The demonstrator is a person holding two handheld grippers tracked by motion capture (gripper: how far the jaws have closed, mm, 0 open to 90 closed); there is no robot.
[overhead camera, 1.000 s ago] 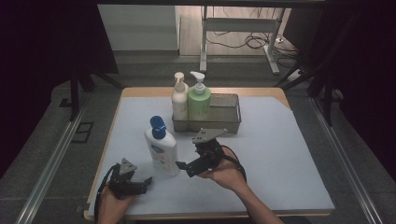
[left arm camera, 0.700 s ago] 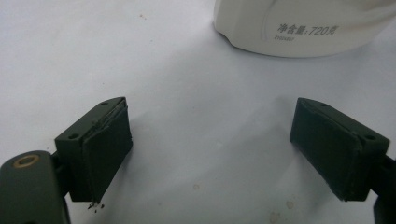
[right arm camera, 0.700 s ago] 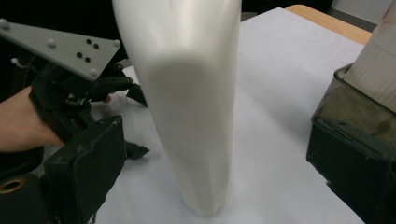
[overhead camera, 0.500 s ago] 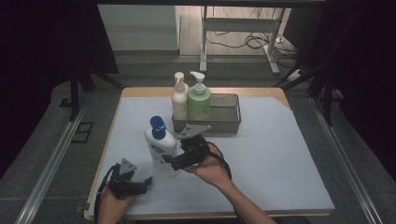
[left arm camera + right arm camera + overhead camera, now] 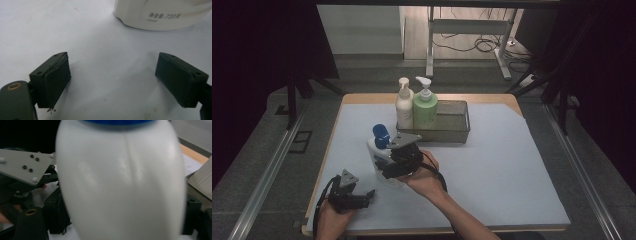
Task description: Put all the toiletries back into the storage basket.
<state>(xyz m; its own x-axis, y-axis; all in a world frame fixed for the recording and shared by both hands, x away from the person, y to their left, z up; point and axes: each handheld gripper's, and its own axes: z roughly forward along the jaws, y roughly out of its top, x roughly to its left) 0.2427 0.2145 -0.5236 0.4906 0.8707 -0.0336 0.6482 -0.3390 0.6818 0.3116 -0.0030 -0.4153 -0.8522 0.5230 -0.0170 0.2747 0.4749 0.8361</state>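
We see a white bottle (image 5: 379, 155) with a blue cap (image 5: 381, 133) standing upright on the pale worktop (image 5: 492, 165), near the front left, well apart from the grey metal tray (image 5: 451, 122) at the back. In that tray stand a cream pump bottle (image 5: 404, 104) and a green pump bottle (image 5: 425, 106), side by side at its left end.

Right tongs (image 5: 388, 169): level, at the white bottle's lower body, coming in from its right side. In the right gripper view the white bottle (image 5: 120, 182) sits between the two black jaws, very close to the lens and blurred. The jaws have just been closing around it. We cannot tell from the frames whether the pads press on the bottle yet.

Left tongs (image 5: 364, 196): low on the worktop near the front left corner, just in front of the white bottle, pointing right. In the left gripper view the left tongs (image 5: 112, 82) stand wide apart with bare worktop (image 5: 50, 30) between the pads; the base of the white bottle (image 5: 160, 15) lies ahead of them, not touched. Printed characters show on its side.
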